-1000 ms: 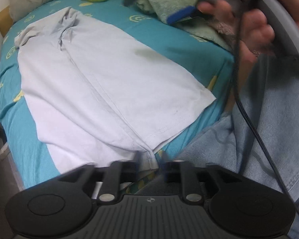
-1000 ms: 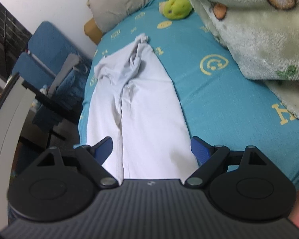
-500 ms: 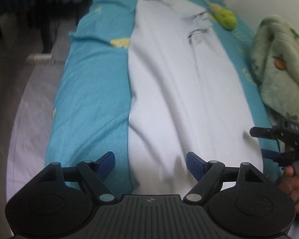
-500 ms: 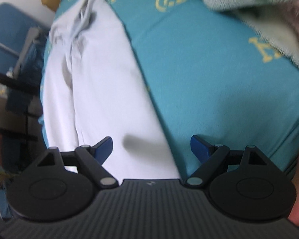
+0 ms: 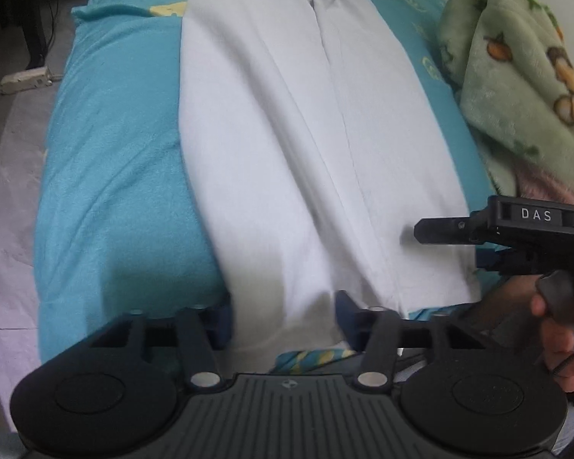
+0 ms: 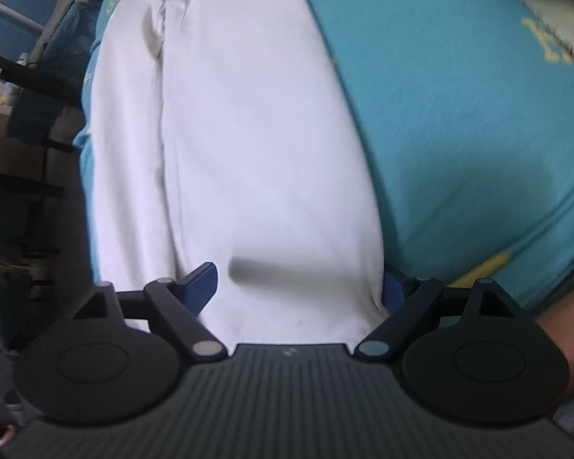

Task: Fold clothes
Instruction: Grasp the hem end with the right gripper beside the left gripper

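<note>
A bed with a teal sheet (image 5: pixel 107 176) fills both views. A white garment (image 5: pixel 287 153) lies flat along the sheet, its near hem at the sheet's near edge. The left gripper (image 5: pixel 283 315) points down over that hem, its jaws closing with the hem's left part between the blue fingers (image 5: pixel 344 306); no pinch is visible yet. The right gripper (image 6: pixel 298 287) straddles the hem's right corner, jaws closing slightly, spread wide, cloth between them. A green blanket (image 5: pixel 516 69) lies bunched on the sheet's far right.
</note>
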The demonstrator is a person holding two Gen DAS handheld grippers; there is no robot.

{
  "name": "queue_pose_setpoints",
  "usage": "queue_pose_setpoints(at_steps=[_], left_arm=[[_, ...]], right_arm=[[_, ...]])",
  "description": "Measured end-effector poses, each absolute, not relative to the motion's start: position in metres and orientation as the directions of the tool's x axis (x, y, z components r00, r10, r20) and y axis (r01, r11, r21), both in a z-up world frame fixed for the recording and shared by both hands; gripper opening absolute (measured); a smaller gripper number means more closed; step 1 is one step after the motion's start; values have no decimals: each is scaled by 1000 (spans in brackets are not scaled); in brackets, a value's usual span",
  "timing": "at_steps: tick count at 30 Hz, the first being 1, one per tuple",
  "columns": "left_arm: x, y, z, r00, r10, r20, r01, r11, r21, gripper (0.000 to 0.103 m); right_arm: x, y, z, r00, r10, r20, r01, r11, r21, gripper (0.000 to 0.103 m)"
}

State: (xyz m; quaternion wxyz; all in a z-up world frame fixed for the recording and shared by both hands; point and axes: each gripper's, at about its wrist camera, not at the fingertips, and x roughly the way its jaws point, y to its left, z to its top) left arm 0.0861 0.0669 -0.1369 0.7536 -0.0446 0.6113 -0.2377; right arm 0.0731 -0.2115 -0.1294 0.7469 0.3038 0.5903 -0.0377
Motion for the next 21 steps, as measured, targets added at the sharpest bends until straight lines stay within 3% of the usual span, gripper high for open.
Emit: queue_pose_setpoints(at_steps=[1,3,4,6,10,13,21], left_arm=[[86,67,-136,145,-408,-901,301,886,-353,27],[83,67,-133,163,-409,-898,303,887,-349,9],[82,67,-130,177,-413,-893,306,886,-349,7],[78,68,-119,226,-435,-871,323,878,-354,6],[72,84,-84,363,-509,-781,301,857,-419,5],[64,97,-47,408,-584,-702,242,810,-534,5],[55,112,64,584,-593,-554,259,783,-566,5]], right_arm=[[71,-207,-128,291,298,-909,400,825,399,74],[67,-199,-126,267,300,-916,381,840,387,43],[66,-196,-123,262,276,-925,374,854,361,16],[63,-194,-115,276,222,-935,366,875,316,14],[51,-203,-78,399,258,-880,357,840,409,12],[40,-215,-41,506,290,-813,326,808,491,12],[25,-232,59,688,357,-632,213,733,646,11]])
